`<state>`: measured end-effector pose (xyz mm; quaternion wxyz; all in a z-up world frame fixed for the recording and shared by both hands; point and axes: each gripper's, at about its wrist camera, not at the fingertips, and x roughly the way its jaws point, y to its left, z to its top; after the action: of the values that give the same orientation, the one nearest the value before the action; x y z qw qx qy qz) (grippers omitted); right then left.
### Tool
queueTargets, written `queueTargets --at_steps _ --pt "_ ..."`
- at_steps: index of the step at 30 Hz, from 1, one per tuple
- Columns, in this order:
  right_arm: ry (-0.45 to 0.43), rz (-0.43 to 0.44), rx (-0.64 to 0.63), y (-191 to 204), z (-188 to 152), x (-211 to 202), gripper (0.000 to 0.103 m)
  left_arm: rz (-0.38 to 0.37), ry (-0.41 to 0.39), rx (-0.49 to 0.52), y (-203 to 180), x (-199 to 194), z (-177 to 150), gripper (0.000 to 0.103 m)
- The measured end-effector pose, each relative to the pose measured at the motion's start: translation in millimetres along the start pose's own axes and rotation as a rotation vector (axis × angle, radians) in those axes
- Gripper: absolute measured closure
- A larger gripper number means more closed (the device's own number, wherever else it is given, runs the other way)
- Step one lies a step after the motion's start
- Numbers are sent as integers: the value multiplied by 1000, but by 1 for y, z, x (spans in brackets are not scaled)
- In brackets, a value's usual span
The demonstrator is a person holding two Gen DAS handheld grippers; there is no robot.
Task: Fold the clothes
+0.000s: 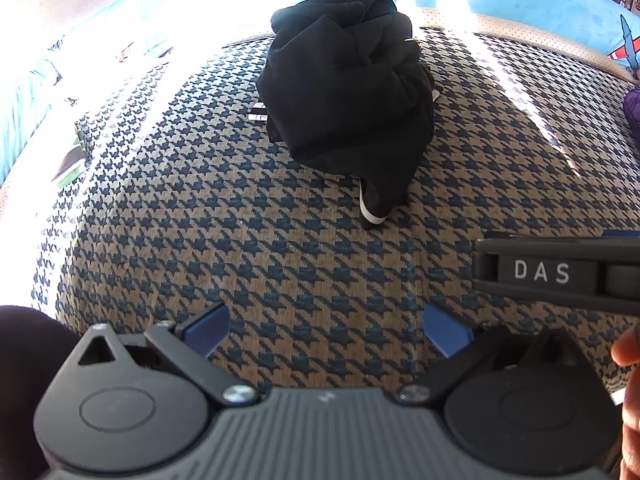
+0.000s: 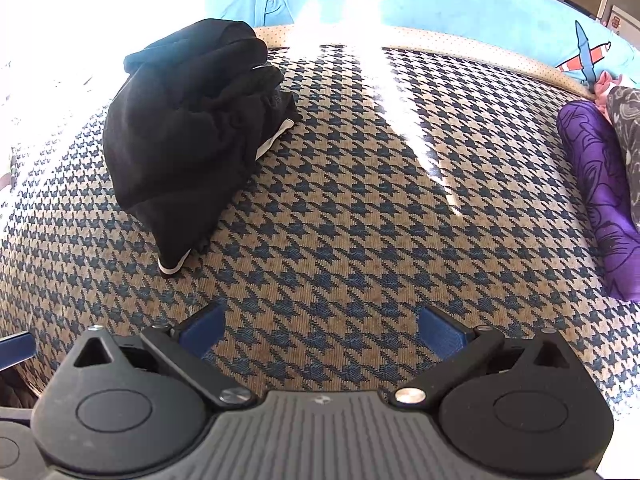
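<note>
Clothing first: a black fabric garment with white trim (image 1: 348,92) (image 2: 188,120) lies crumpled in a loose heap, unfolded, toward the far edge of the blue-and-tan houndstooth bed cover (image 1: 280,264) (image 2: 360,208). A purple patterned cloth (image 2: 604,196) sits at the cover's right edge. Near the cover's front edge, the left gripper (image 1: 326,332) and right gripper (image 2: 320,332) hover well apart from the heap, jaws spread wide, empty.

White "DAS" on black bar (image 1: 560,270), left wrist view, 3 o'clock, just beside left gripper. Right wrist view: nothing legible.
</note>
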<state>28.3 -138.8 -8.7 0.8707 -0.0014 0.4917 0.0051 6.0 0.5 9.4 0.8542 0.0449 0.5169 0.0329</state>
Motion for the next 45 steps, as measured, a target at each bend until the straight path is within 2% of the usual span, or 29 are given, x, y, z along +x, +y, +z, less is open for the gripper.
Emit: queueTargets --at_steps 11,14,19,23,29,35,45 --pt "-4 -2 -3 1 -1 -2 0 -5 4 -5 1 -1 0 0" --pt "9 7 17 -2 0 0 0 -41 26 -25 5 3 -1 0" --pt "11 -19 48 -6 0 6 0 -45 59 -50 13 16 -4 0" --pt "4 3 69 -11 -3 11 0 -48 86 -69 20 26 -6 0" --pt "64 19 81 -10 -2 24 0 -53 125 -99 29 42 -10 0" --pt "134 26 99 -9 -3 40 0 -70 130 -127 39 55 -16 0" --pt "151 -23 22 0 -5 46 0 -76 121 -121 41 62 -22 0"
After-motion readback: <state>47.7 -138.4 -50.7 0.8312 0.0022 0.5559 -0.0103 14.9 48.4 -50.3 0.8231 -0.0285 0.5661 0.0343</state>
